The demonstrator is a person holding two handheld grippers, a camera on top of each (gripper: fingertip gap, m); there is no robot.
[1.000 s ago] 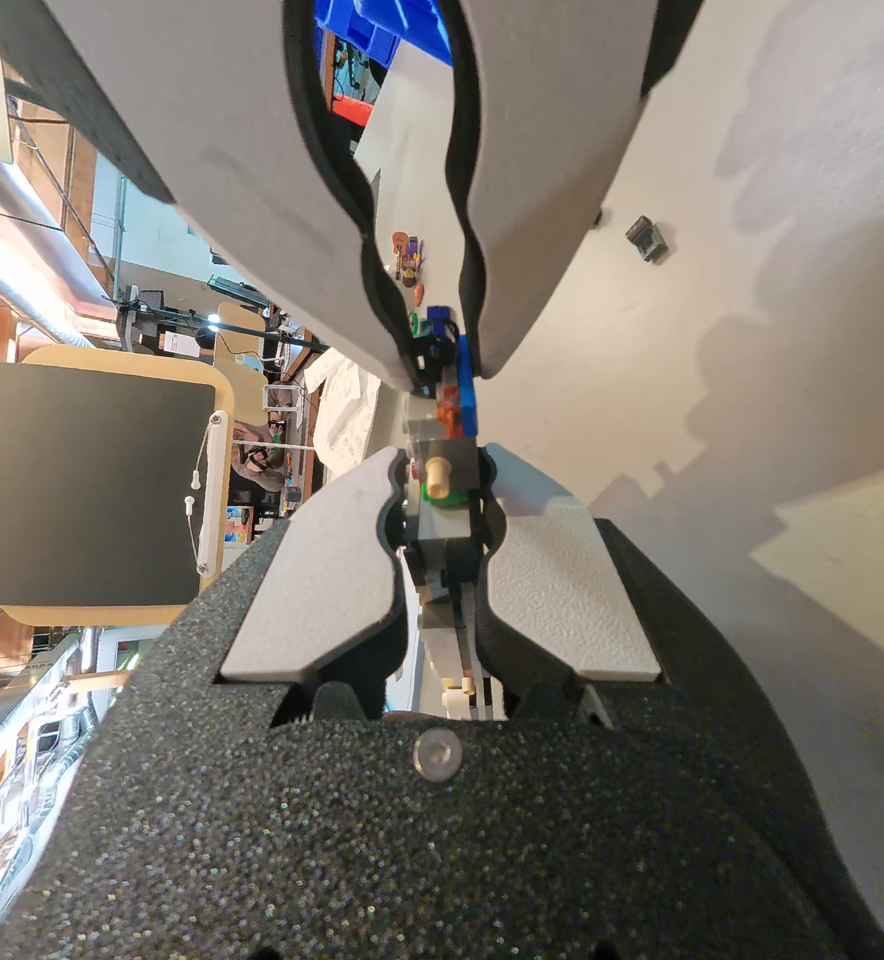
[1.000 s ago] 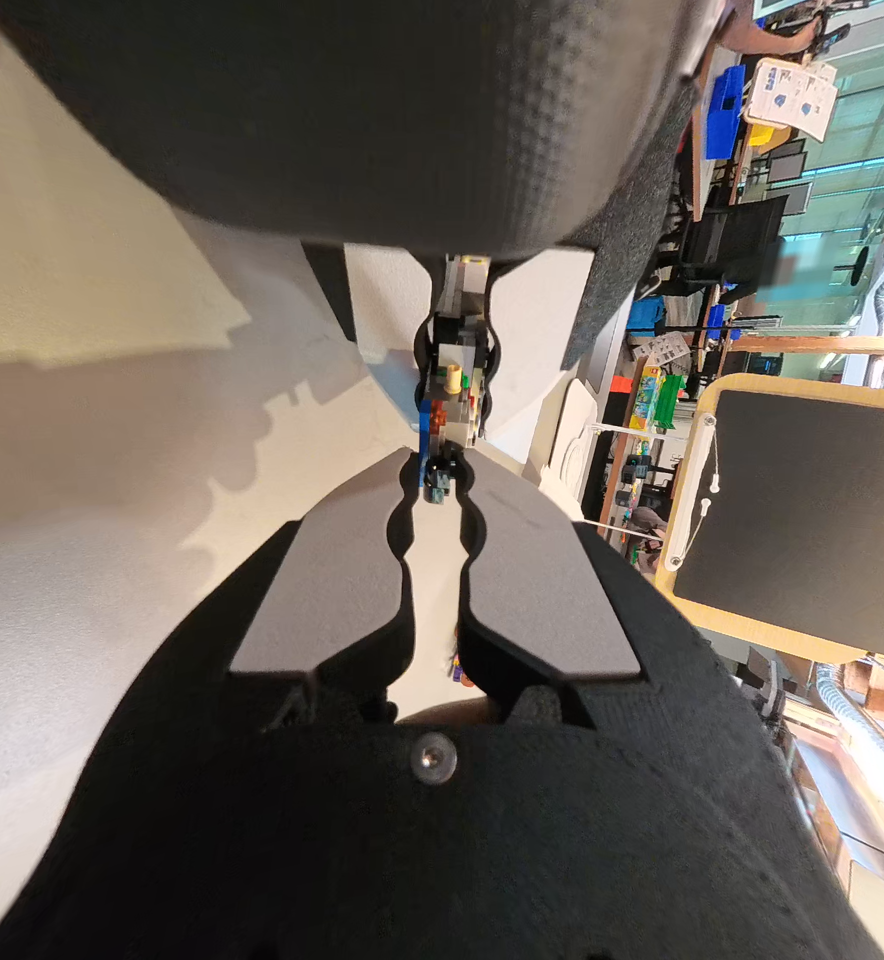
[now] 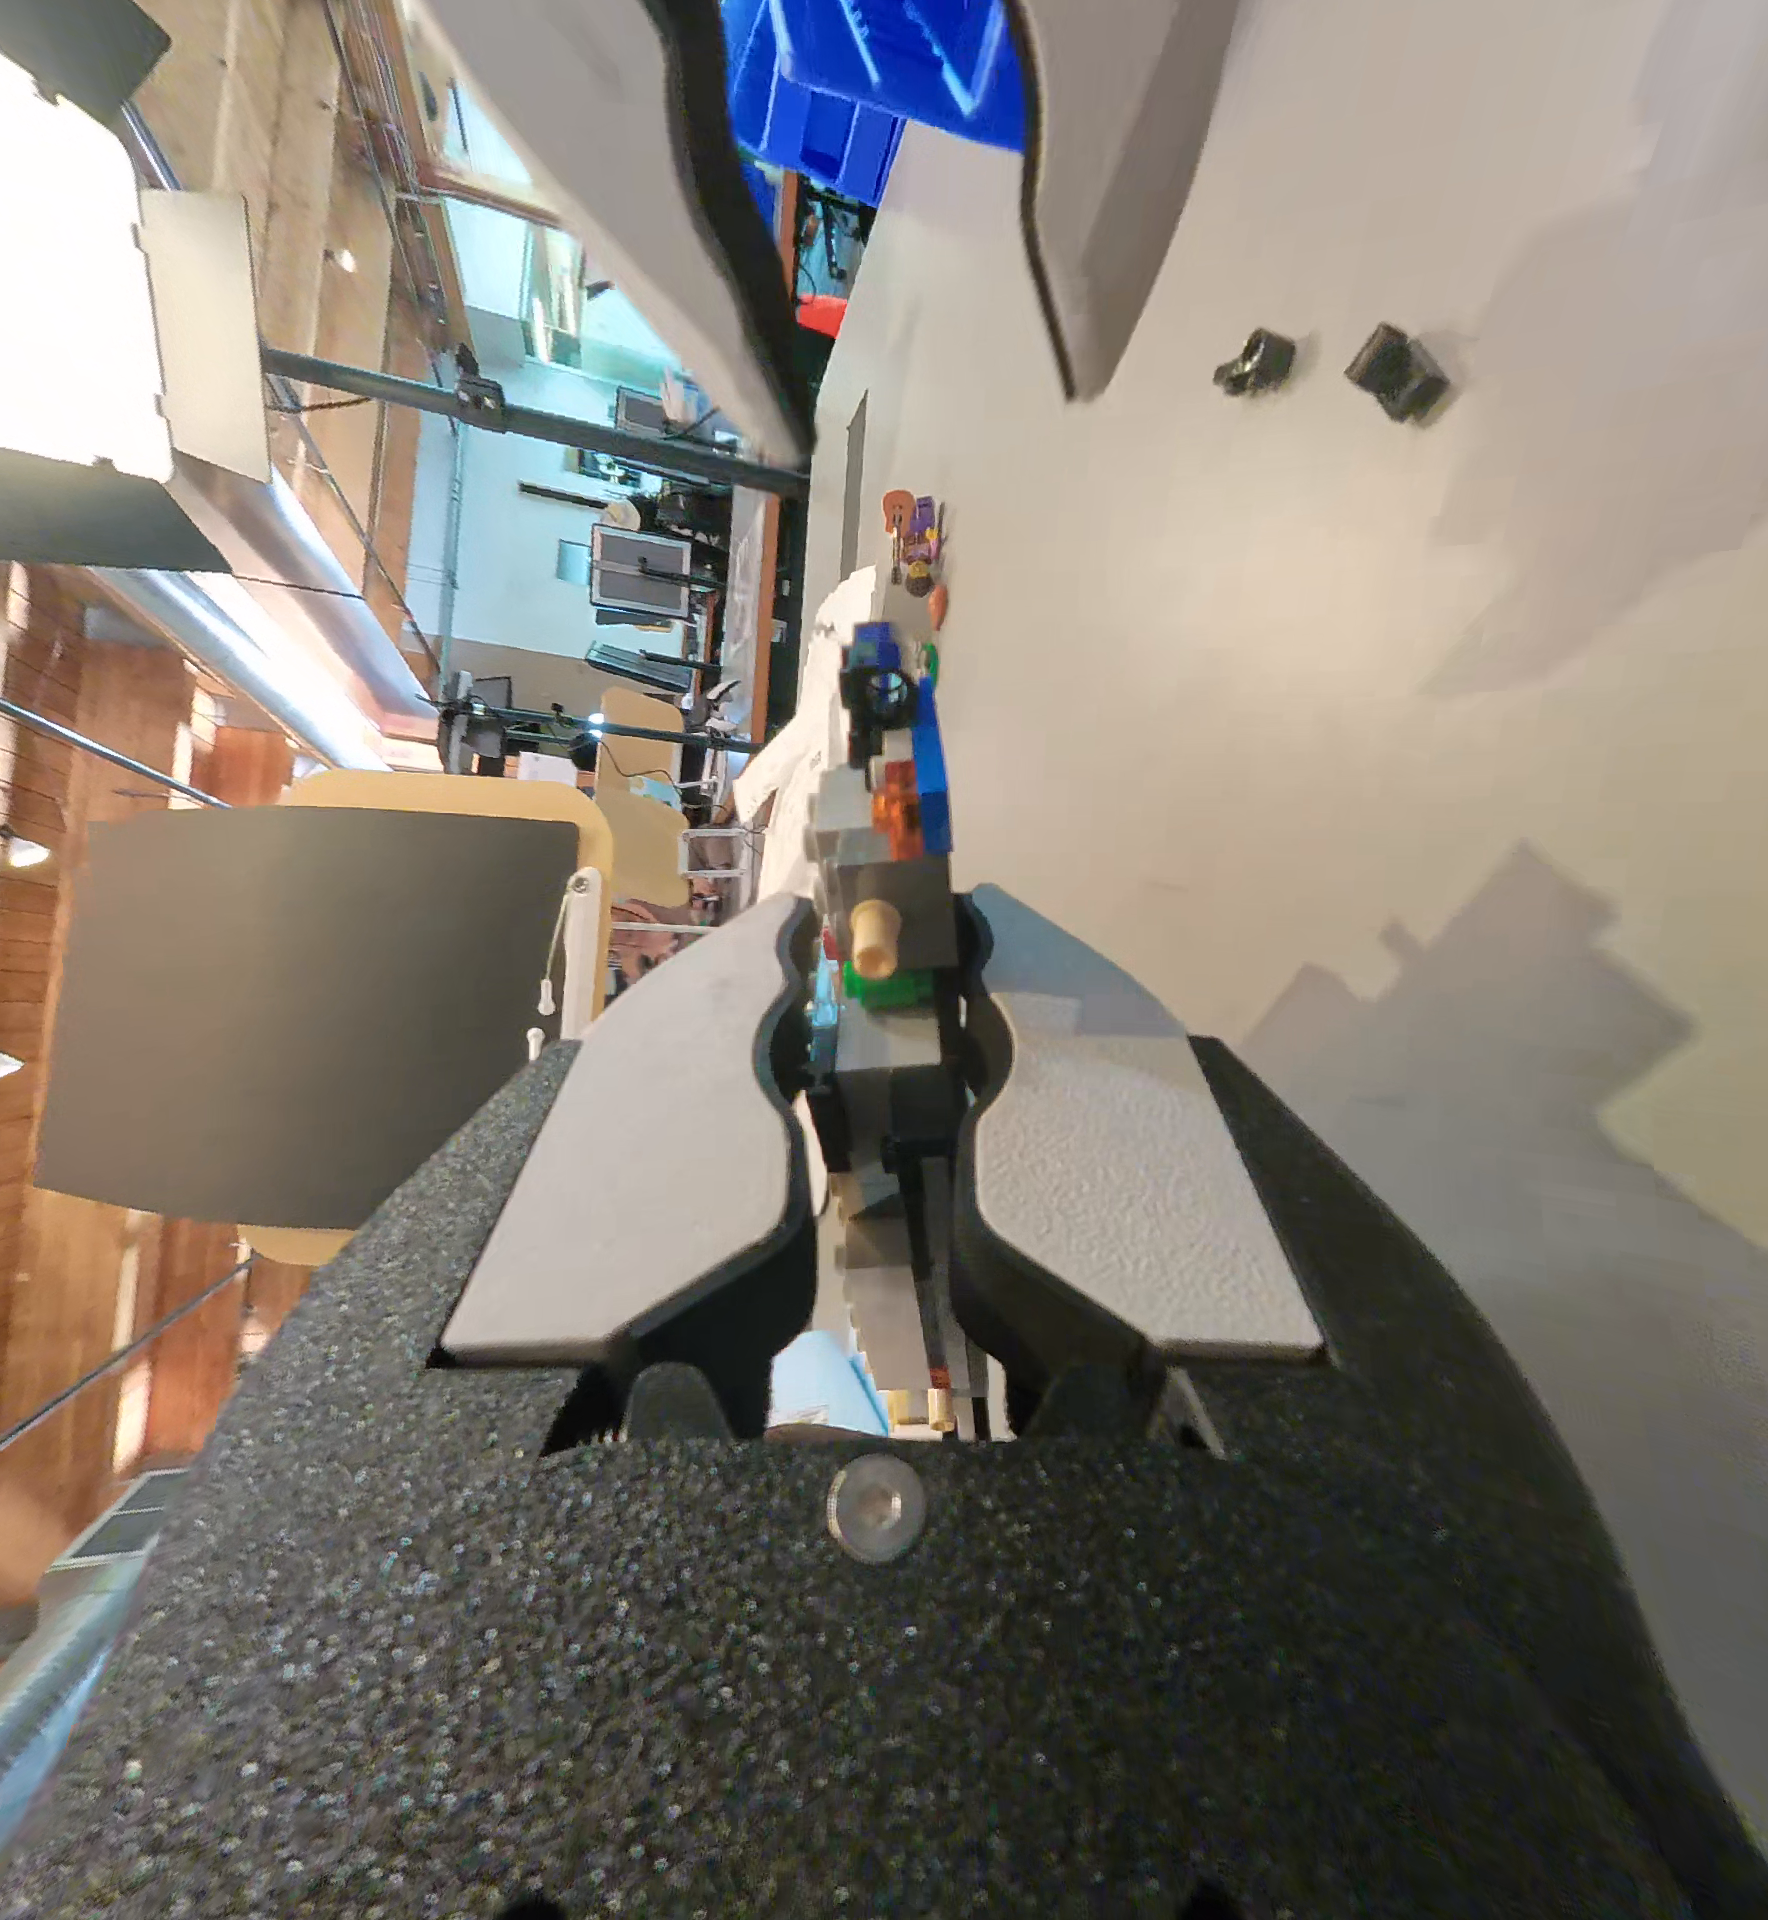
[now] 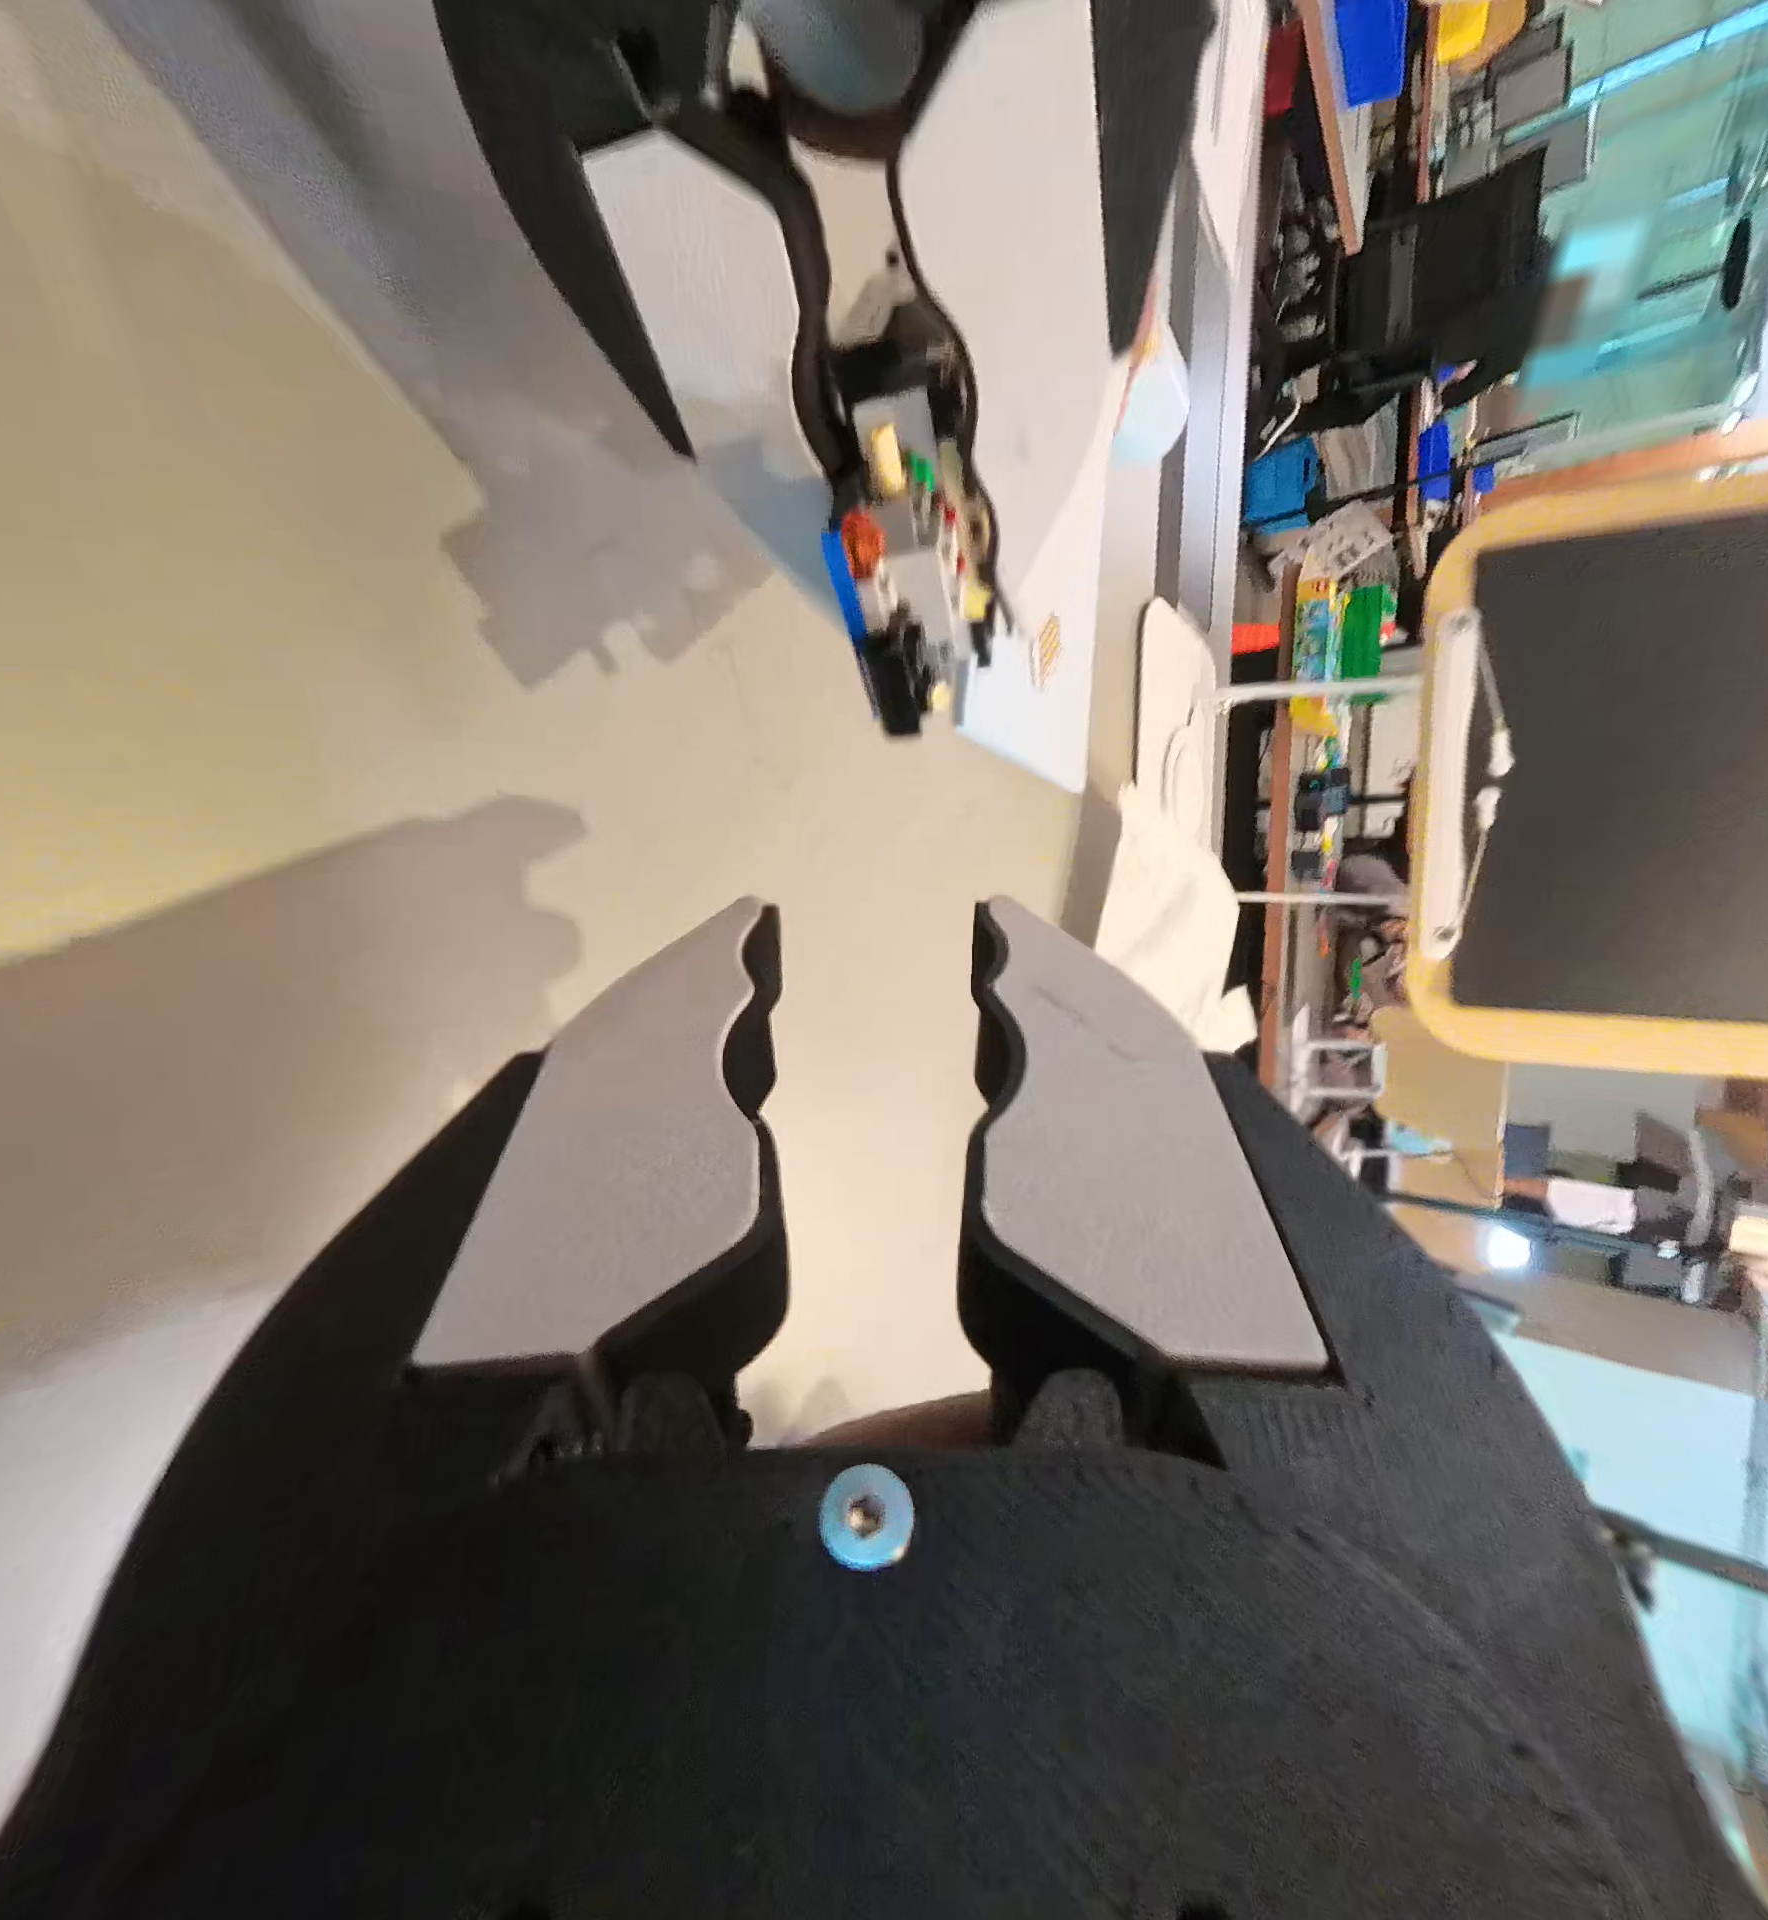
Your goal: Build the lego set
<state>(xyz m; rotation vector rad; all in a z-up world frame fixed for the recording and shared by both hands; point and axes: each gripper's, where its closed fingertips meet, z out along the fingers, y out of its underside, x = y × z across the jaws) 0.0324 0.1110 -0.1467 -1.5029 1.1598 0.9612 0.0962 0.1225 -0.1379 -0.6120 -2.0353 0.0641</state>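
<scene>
My left gripper (image 3: 885,935) clamps a grey toy-brick model (image 3: 885,1029); my right gripper (image 4: 875,925) hangs released and bare above the white table (image 4: 288,520), well apart.

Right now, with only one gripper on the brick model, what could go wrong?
1. The left gripper alone clamps the brick model, whose blue end sticks out unsupported, so it might pivot or shed pieces.
2. The right gripper hangs open and apart; coming back in, it could knock the black end piece loose.
</scene>
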